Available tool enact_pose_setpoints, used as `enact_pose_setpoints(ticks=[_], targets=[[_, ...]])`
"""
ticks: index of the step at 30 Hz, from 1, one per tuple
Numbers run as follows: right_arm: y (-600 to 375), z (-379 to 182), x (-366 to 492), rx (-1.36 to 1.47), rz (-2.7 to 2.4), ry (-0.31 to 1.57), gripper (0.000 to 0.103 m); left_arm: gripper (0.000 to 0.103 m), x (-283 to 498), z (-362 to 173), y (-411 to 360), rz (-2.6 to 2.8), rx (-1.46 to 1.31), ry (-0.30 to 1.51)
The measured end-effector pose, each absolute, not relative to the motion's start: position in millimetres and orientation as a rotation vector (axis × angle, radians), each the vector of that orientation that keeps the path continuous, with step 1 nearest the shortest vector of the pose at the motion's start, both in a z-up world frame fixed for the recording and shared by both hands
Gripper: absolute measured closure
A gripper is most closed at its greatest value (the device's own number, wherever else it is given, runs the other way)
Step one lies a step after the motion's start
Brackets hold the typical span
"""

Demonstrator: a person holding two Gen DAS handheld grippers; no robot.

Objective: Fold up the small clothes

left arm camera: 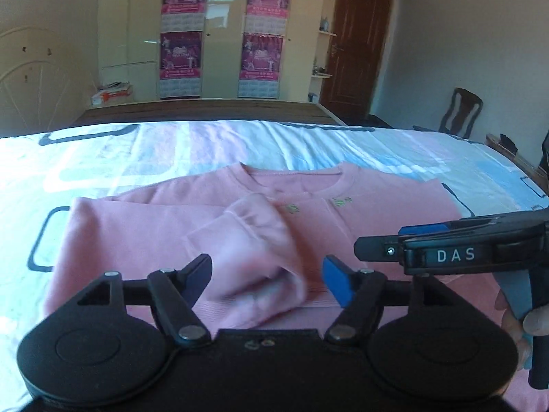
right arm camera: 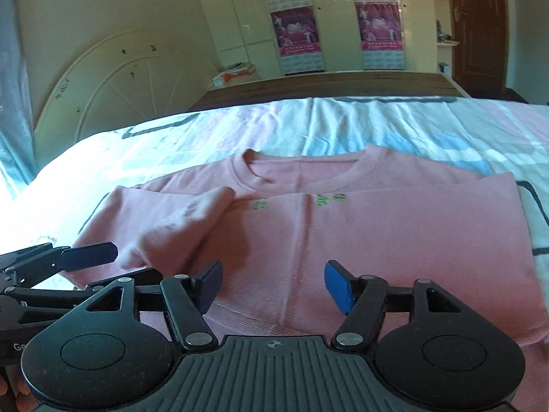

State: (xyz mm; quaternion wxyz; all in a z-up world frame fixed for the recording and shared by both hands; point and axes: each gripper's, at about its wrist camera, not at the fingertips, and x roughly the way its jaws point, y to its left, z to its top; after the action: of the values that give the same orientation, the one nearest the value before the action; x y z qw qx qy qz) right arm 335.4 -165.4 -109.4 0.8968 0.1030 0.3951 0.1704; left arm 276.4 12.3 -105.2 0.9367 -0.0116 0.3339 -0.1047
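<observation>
Rumpled patterned bedsheet [left arm camera: 103, 158] under soft pink sweatshirt [left arm camera: 377, 213]

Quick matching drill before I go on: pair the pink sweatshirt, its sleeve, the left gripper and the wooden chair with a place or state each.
Things:
1. pink sweatshirt
2. sleeve
3. left gripper
4. wooden chair

Places or states:
A. folded across the chest, cuff towards the camera
B. open, fingers either side of the sleeve, not pressing it
C. laid flat on the bedsheet, collar away from the camera
D. standing by the far wall, right of the door

Pairs: 1-C, 2-A, 3-B, 4-D
</observation>
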Motion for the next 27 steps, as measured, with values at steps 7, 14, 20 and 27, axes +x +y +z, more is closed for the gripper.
enact_pose_setpoints(ticks=[7,14,20,27], targets=[[-88,-112,329,-0.026,0.477,0.782,0.035,0.033,263,-113,95,0.030,-0.094,0.736],[-56,-140,335,-0.191,0.458,0.779,0.035,0.034,253,-136,122,0.103,-0.074,0.785],[-60,-130,349,-0.086,0.462,0.753,0.084,0.034,263,-149,112,0.088,-0.040,0.802],[-155,-108,351,0.297,0.298,0.749,0.087,0.054,276,-152,107,0.123,-0.030,0.766]])
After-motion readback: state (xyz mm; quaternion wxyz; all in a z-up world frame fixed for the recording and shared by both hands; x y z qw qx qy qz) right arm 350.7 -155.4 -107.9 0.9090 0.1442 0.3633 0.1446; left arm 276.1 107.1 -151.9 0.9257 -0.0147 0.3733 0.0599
